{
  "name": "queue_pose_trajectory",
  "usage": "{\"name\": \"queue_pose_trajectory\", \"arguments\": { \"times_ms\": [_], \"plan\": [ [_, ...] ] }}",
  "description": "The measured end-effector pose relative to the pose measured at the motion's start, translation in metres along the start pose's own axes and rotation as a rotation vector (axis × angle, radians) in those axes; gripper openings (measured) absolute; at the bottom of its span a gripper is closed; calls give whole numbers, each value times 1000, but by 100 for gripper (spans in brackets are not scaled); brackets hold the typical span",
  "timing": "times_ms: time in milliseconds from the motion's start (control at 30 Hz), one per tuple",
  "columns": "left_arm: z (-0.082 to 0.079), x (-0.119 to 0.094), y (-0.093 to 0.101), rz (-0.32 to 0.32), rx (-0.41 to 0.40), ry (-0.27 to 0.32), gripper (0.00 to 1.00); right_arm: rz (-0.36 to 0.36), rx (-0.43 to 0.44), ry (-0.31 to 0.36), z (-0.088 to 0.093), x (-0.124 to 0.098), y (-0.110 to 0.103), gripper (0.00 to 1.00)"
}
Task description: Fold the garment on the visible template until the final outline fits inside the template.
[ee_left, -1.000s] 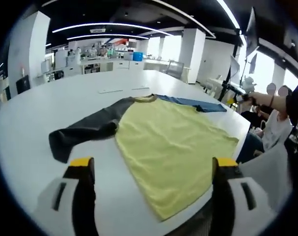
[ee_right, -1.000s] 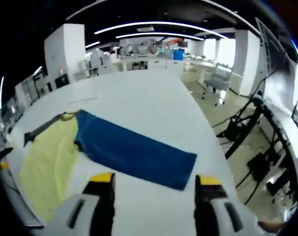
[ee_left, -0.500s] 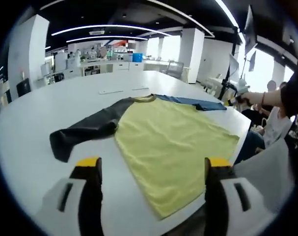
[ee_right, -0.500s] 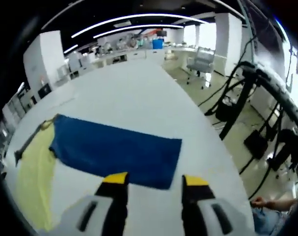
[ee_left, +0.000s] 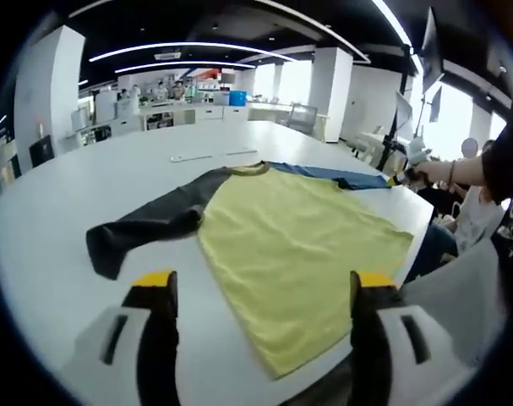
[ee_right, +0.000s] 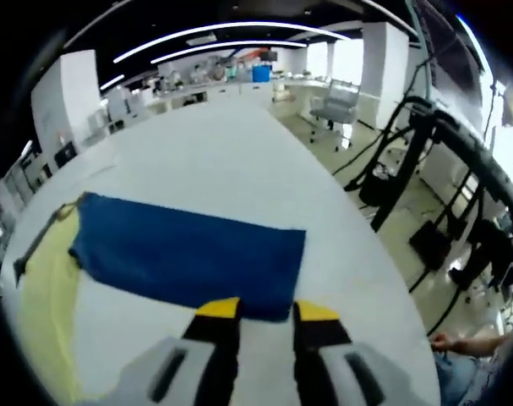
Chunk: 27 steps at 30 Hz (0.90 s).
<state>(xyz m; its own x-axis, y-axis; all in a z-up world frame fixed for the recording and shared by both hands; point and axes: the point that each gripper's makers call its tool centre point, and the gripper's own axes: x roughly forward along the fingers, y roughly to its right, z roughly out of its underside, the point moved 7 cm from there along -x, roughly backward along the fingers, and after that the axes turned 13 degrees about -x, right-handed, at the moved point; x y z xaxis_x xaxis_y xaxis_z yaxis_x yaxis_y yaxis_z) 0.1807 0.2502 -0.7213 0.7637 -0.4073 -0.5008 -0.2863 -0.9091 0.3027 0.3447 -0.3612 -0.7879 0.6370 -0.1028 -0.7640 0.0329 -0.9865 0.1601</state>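
The right gripper [ee_right: 266, 309] has closed in on the shirt: a second ago its fingers stood wide apart above the blue sleeve [ee_right: 184, 256], and now they are drawn close together with a narrow gap, right at the sleeve's cuff edge. The cuff edge lies at the tips, but I cannot tell whether any cloth is pinched between them. I take this as the start of the first fold, with the blue sleeve about to be lifted over the yellow body. The left gripper [ee_left: 258, 283] has barely shifted; its fingers are released and spread wide, holding nothing, and hover over the desk [ee_left: 112, 178] just short of the shirt's hem.

The shirt [ee_left: 298, 245] lies flat and unfolded on the white desk, so the task is near its beginning. No template outline can be made out under it. In the left gripper view its collar [ee_left: 249, 169] points away from the left gripper and the hem comes toward it, so the body's long axis runs from hem to collar. The dark sleeve [ee_left: 150, 224] stretches to the left of the yellow body and the blue sleeve to the far right, together forming a line across that axis. In the right gripper view the blue sleeve's length runs from the cuff at the fingers back toward the yellow body [ee_right: 49, 304].
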Motion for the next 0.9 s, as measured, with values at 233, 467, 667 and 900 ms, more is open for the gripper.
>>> {"name": "queue_pose_trajectory", "arguments": {
  "times_ms": [233,467,667,900],
  "plan": [
    [1,-2,4,5,-2,-5,80,11,48,-11,2,5,3,16],
    [-2,-3,0,-16,-26,11,81,28,70,0,2,5,-2,5],
    [-5,-4,-2,-19,-42,24,83,-22,213,47,0,7,0,0],
    [-6,-6,-3,-21,-27,17,84,-37,224,42,1,-7,-7,0]
  ]
}}
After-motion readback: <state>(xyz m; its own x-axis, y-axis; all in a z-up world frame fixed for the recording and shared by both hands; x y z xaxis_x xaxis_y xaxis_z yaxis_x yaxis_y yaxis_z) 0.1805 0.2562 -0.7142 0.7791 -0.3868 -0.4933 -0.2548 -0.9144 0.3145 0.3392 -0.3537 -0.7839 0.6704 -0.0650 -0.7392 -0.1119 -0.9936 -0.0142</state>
